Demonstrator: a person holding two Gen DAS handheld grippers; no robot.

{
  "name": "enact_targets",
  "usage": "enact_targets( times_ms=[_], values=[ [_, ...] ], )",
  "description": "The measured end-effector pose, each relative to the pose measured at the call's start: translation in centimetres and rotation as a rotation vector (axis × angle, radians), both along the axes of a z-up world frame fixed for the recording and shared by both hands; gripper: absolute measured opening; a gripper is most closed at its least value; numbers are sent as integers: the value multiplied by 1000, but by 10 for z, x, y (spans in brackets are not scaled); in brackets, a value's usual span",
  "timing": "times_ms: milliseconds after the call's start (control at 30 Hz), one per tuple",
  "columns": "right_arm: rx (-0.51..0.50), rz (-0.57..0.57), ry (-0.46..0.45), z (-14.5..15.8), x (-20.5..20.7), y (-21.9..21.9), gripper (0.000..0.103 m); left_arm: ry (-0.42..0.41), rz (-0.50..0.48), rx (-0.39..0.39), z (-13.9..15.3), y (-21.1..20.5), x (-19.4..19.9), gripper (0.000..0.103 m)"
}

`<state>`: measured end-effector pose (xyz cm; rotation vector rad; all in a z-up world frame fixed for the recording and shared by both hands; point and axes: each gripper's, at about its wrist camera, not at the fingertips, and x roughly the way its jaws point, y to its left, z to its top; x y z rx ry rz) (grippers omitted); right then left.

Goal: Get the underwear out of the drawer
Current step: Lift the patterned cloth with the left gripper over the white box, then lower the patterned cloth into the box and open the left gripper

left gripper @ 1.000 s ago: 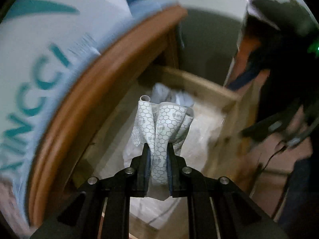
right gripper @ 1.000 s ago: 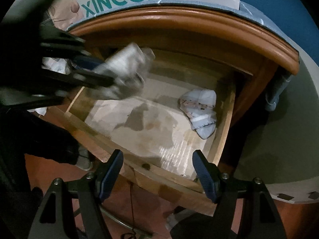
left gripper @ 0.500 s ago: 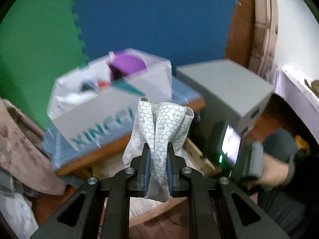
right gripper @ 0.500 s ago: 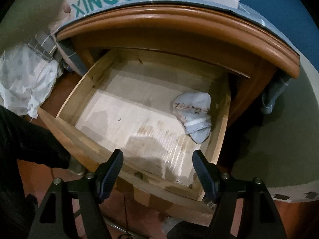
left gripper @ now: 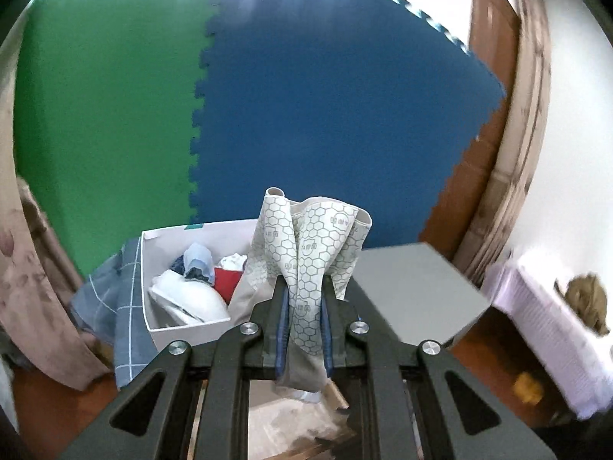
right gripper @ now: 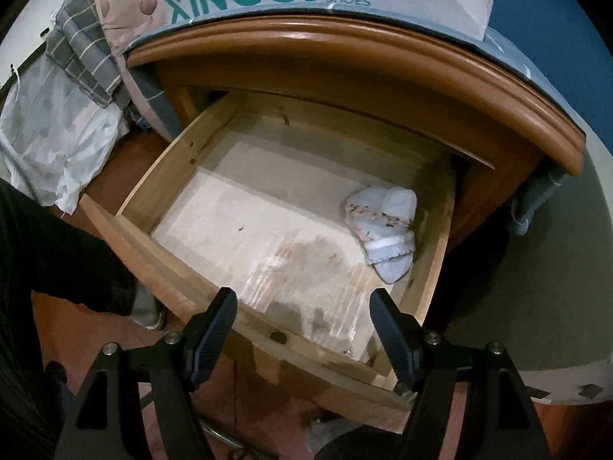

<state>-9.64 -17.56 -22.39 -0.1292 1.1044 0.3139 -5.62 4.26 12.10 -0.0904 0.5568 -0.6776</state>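
L gripper (left gripper: pixel 303 322) is clamped on a hex-print brief (left gripper: pixel 310 253), blue pads pinching it mid-fold; the cloth sticks up above the tips and a tail hangs below. It's out of the drawer, held in the air in front of the white box (left gripper: pixel 184 329) w/ other clothes.

R gripper (right gripper: pixel 304 329) hangs over the drawer's (right gripper: pixel 153 188) front edge, jaws wide apart, nothing btwn them. A 2nd piece, the white brief (right gripper: pixel 383 226), lies bunched in the drawer by the right wall, toward the back right corner, ahead and right of the R jaws, well apart from them.

Handling, prob: light, soft, limp, not fragile. It won't slip much off rubbery pads, but a thin edge could slide out. Best grab is the thick bunched middle, pinching from above, not a single hem.
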Motion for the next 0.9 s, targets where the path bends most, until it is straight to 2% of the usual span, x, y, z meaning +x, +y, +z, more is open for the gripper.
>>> enact_targets(
  times_ms=[200,267,400,500,600,733,900],
  values=[
    [-11,29,1,-1,-1,6,74,-15,79,19,13,2,21,12],
    [-17,39,5,-2,-2,8,74,24,102,11,11,2,37,12],
    [-27,55,4,-2,-3,12,74,106,150,-2,-10,-1,74,12],
    [-27,61,1,-2,-4,13,74,137,183,15,-24,-7,93,12],
    [-24,63,4,-2,-5,13,74,178,222,49,-44,-13,112,12],
    [-19,59,7,-2,-4,13,74,214,301,134,-74,-20,135,12],
    [-21,68,9,-3,-4,15,74,252,350,201,-108,-24,161,13]
  ],
)
